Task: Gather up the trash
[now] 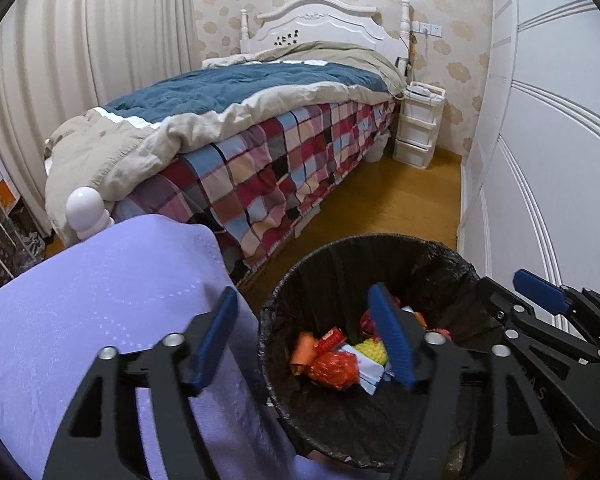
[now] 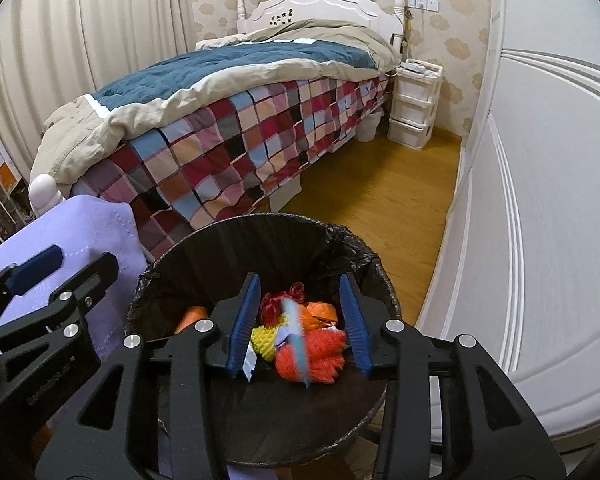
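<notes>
A round bin with a black liner (image 1: 452,264) (image 2: 260,232) stands on the floor beside the bed. It holds orange, red, yellow and white wrappers (image 1: 334,364) (image 2: 320,356). My left gripper (image 1: 304,340) is open and empty, straddling the bin's left rim. My right gripper (image 2: 302,322) is open above the bin. A blurred pale blue-white piece (image 2: 298,336) shows between its fingers, over the trash, apparently falling. The right gripper also shows in the left wrist view (image 1: 540,292), and the left gripper in the right wrist view (image 2: 36,266).
A lilac cloth (image 1: 100,300) (image 2: 80,232) hangs over the bed's footboard, left of the bin. A bed with plaid spread (image 1: 280,168) fills the middle. White drawers (image 1: 418,128) stand at the far wall. A white wardrobe (image 2: 540,200) runs along the right. Wooden floor (image 2: 380,200) lies between.
</notes>
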Demonstrator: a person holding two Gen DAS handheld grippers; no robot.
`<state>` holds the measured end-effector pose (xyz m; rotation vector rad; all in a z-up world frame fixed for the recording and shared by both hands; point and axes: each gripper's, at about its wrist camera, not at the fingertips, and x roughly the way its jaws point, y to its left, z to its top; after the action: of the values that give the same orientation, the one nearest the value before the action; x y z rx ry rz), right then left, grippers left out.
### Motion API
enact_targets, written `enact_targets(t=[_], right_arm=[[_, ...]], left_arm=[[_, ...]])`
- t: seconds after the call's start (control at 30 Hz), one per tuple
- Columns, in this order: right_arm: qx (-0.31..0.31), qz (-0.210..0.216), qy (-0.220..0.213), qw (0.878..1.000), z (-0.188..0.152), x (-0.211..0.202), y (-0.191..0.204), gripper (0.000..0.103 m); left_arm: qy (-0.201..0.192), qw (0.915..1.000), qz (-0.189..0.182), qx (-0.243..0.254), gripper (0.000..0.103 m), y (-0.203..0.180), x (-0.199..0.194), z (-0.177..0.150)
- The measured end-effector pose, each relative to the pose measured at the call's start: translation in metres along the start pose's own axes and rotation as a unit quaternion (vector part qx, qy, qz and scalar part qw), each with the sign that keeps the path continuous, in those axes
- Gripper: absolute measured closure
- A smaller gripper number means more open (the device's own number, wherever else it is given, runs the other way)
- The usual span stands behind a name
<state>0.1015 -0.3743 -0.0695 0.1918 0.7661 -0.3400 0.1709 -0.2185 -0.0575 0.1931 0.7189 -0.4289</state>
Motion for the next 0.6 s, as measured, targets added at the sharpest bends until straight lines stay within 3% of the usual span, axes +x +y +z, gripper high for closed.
enact_targets(t=[0.27,0.6], right_arm=[[-0.008,-0.014,-0.018,1.000,-0.005,-0.024,0.007,0.040],[-0.028,-0.011,-0.038,0.999,-0.034,-0.077,0.029,0.031]], left_arm=[[-0.015,0.9994,0.031,0.000,0.025,0.013,-0.024,-0.011],[-0.026,0.9983,0.048,-0.022,0.022,0.034,-0.077,-0.042]])
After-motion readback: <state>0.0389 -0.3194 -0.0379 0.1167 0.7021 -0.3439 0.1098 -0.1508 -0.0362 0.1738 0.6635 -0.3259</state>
